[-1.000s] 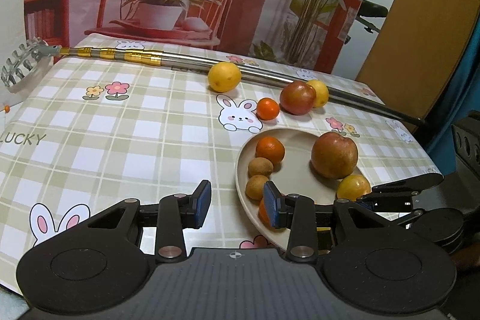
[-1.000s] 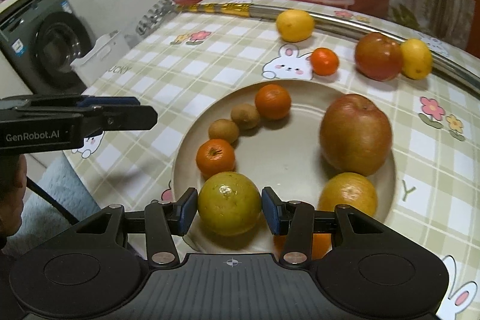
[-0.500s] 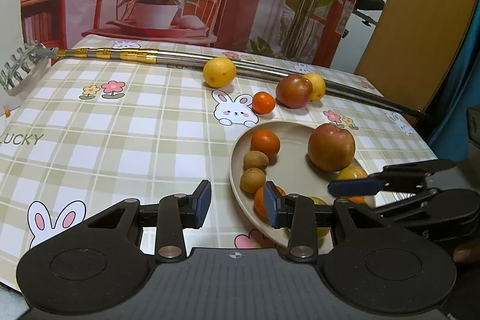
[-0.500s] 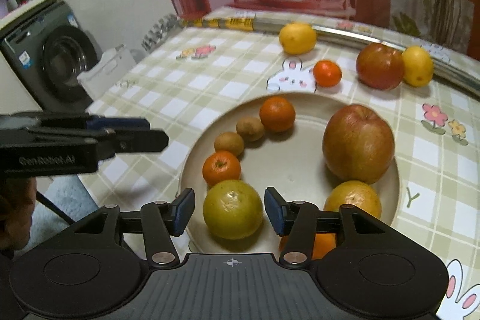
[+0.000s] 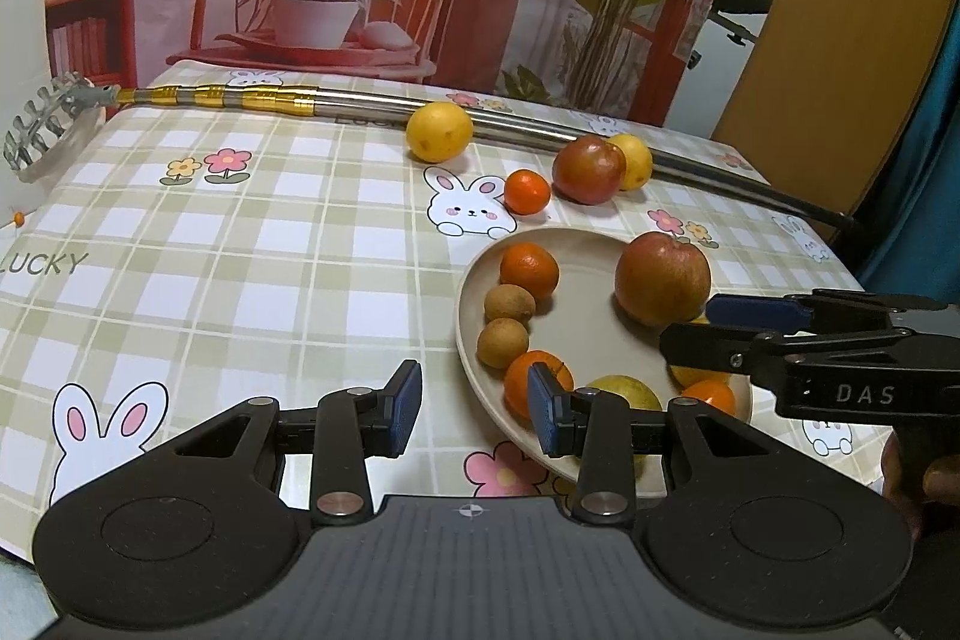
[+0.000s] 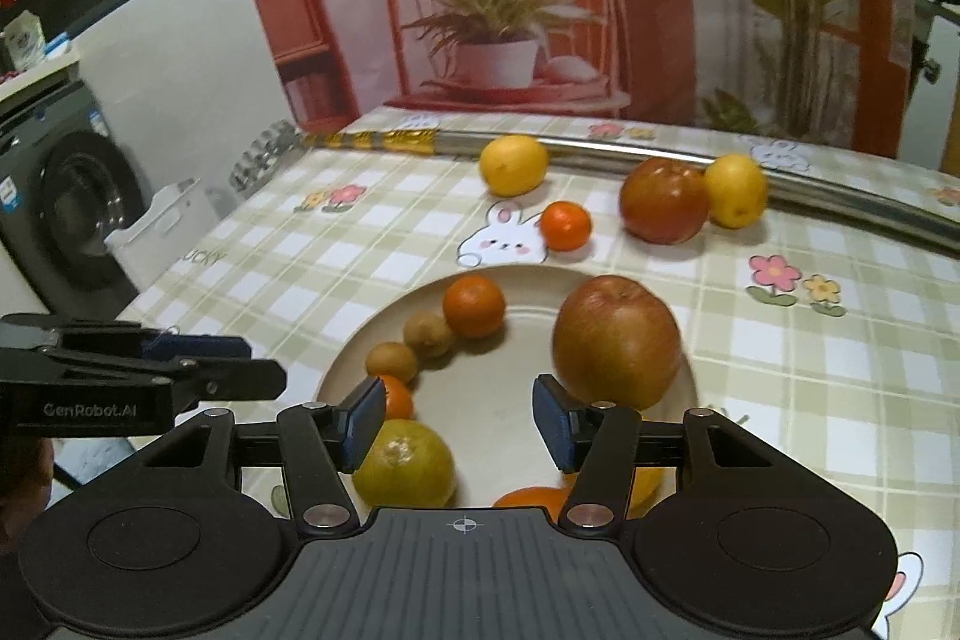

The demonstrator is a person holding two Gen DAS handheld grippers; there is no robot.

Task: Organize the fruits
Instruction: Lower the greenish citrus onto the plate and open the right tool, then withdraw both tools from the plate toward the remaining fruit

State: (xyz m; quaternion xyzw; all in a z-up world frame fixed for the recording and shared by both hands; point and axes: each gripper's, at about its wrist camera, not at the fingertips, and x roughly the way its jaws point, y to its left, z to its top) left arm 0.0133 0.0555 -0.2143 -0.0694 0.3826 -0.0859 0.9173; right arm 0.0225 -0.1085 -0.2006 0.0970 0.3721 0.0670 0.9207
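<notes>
A beige plate [image 5: 576, 250] [image 6: 528, 280] holds several fruits: a big apple [image 5: 662, 277] [image 6: 615, 340], oranges, two small brown fruits [image 5: 509, 303] and a yellow-green citrus [image 6: 403, 463] [image 5: 618, 389]. My right gripper [image 6: 457, 418] is open and empty, raised over the plate; the citrus lies on the plate under its left finger. My left gripper [image 5: 473, 411] is open and empty at the plate's near left rim. On the cloth beyond the plate lie a lemon [image 5: 438, 131] [image 6: 513, 164], a small orange [image 5: 526, 191] [image 6: 564, 225], a red apple [image 5: 588, 169] [image 6: 663, 200] and a second lemon [image 5: 633, 153] [image 6: 735, 190].
A long metal pole [image 5: 372, 109] [image 6: 660, 154] with a comb-like head [image 5: 36, 130] lies across the far side of the checked tablecloth. A washing machine [image 6: 66, 202] stands left of the table. The right gripper's body [image 5: 840, 358] hangs over the plate's right side.
My right gripper opened wider, let go of the yellow-green citrus on the plate, and rose and shifted right. My left gripper drew back slightly from the plate.
</notes>
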